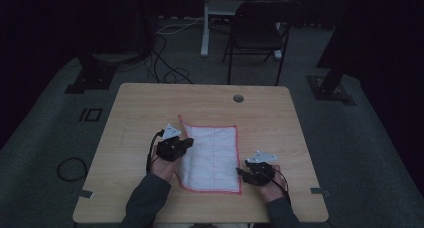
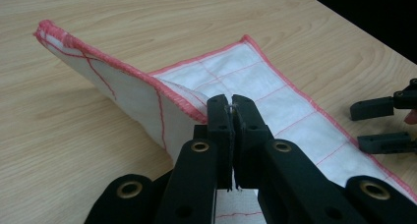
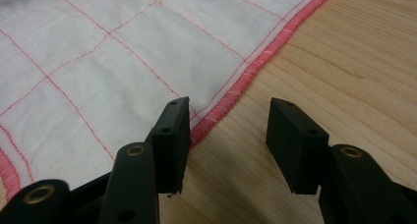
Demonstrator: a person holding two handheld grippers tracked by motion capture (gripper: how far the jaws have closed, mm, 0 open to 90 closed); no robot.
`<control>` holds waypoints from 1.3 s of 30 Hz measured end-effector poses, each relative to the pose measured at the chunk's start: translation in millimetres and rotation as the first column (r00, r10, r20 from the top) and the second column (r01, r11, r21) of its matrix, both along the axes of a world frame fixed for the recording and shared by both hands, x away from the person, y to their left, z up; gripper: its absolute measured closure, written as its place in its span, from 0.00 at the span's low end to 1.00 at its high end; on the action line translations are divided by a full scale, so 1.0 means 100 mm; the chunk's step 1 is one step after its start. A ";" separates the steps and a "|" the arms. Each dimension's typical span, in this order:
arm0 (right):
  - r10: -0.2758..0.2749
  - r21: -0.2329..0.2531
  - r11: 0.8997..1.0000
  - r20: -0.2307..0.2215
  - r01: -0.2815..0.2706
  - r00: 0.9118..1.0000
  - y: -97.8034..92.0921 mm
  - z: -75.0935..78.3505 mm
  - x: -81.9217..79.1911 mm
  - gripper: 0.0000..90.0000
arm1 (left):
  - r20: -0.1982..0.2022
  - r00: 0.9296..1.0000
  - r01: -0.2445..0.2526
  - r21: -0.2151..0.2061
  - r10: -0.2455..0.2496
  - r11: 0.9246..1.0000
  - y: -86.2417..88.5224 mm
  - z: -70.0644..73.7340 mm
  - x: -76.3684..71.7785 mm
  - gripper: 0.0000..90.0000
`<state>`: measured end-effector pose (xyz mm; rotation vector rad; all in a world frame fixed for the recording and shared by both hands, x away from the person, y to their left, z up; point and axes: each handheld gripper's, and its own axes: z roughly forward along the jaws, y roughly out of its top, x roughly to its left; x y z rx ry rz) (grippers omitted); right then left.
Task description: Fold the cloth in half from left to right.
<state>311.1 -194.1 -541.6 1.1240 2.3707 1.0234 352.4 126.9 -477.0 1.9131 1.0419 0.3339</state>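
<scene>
Fingers (image 2: 222,117) of the left gripper (image 2: 231,103) are pressed together on the red-stitched hem of the white square cloth with red grid lines (image 2: 255,81), pinching it along its left edge and lifting that edge clear of the light wooden tabletop (image 2: 88,150); the raised flap stands up and curls over toward the middle of the cloth. Fingers (image 3: 172,130) of the right gripper (image 3: 228,135) stand apart, empty, one resting at the hem on the cloth's right edge, the other over bare wood just beside it. In the high view the cloth (image 1: 212,155) lies near the middle of the tabletop (image 1: 150,103), mostly flat, between the left gripper (image 1: 175,145) and the right gripper (image 1: 257,168), with its far left corner turned up. Judgement: the step in hand looks like the start of a fold, one edge gripped, the opposite edge not yet taken. Next move likely calls for the right fingers to straddle the hem and close on it, low enough to catch the fabric without scraping the wood. The left grip should hold firm, since the pinch is narrow and the hem could slip.
</scene>
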 end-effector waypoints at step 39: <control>0.002 0.001 1.000 -0.003 -0.002 1.000 0.00 -0.01 0.00 0.58 | -0.029 0.993 0.117 0.026 -0.116 0.993 -0.57 -0.08 0.15 0.98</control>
